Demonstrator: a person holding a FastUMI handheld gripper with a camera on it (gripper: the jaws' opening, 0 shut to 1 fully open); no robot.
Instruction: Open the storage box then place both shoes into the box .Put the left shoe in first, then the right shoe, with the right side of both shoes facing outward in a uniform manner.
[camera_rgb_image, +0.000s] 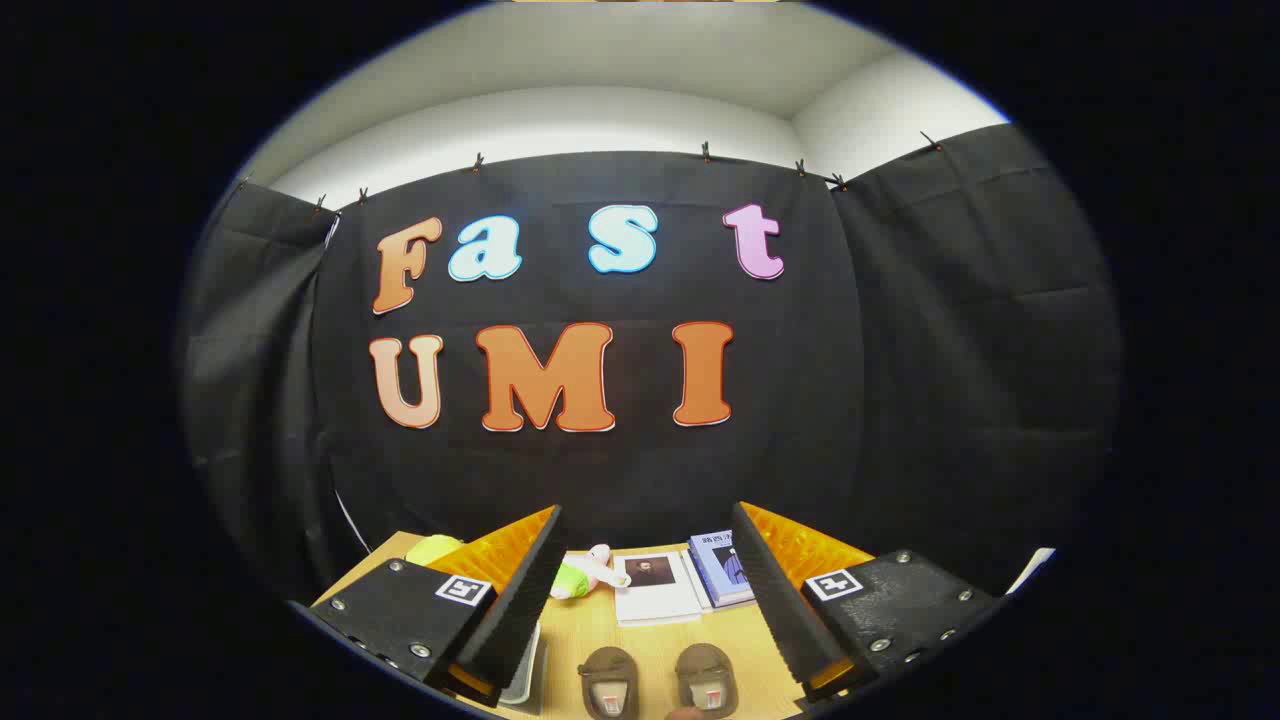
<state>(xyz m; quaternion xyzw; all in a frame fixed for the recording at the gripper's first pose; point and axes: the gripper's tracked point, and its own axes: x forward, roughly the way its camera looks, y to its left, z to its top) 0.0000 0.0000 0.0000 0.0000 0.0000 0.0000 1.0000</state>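
**Claw held wide above the table, both shoes between its fingers**

The gripper hangs above a light wooden table, tilted up so that the booth's black cloth wall takes most of the view. Its two fingers stand well apart, clamped on nothing. One finger slants in from 8 o'clock and the other from 4 o'clock, with open air between them.

Two brown shoes sit side by side on the table at about 6 o'clock, low between the fingers. The left-hand shoe and the right-hand shoe are just beside each other, openings facing up, with a pale insole showing in each. Neither finger touches them. Which one is the left shoe and which the right cannot be told from here.

Just under the finger at 8 o'clock, a clear plastic edge peeks out. It may be part of the storage box, but too little shows to be sure.

Beyond the shoes, toward 12 o'clock on the table, lie a white booklet and, touching it on its 3 o'clock side, a blue book. At the booklet's 9 o'clock side rests a small green and pink toy. A yellow-green object sits farther out at the table's far edge, partly hidden behind the finger at 8 o'clock.
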